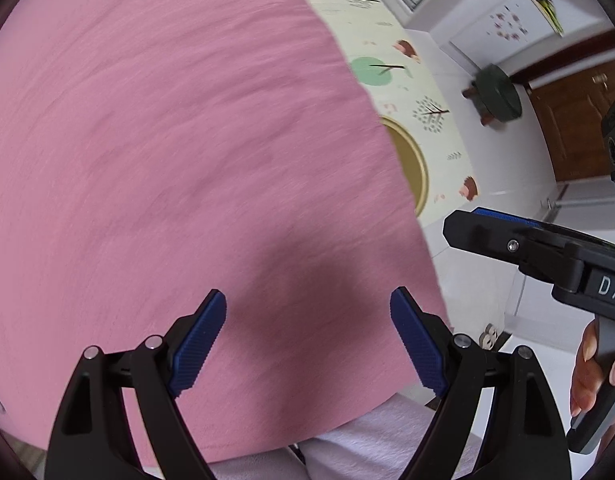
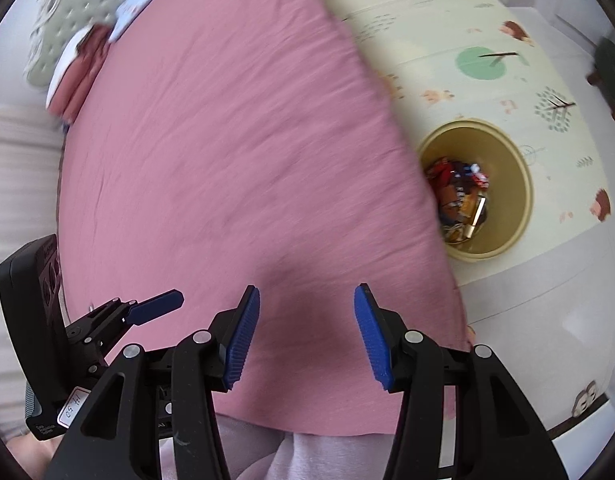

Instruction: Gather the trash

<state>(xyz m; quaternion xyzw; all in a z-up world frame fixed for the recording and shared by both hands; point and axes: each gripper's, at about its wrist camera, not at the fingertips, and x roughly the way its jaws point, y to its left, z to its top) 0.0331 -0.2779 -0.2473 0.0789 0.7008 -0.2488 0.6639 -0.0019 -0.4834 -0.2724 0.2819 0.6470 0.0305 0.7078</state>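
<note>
A yellow trash bin [image 2: 507,184] stands on the floor mat beside the pink bed and holds several wrappers [image 2: 459,196]. Its rim also shows in the left wrist view [image 1: 415,168], mostly hidden by the bed edge. My left gripper [image 1: 307,336] is open and empty above the pink sheet [image 1: 167,160]. My right gripper [image 2: 307,332] is open and empty above the same sheet [image 2: 227,140], left of the bin. The right gripper also shows at the right of the left wrist view [image 1: 507,236]. No loose trash shows on the sheet.
A patterned play mat [image 2: 487,60] covers the floor right of the bed. A dark green stool [image 1: 499,92] stands beyond it near a white cabinet [image 1: 503,20] and a brown door [image 1: 579,120]. Pillows and folded cloth [image 2: 79,20] lie at the bed's far left.
</note>
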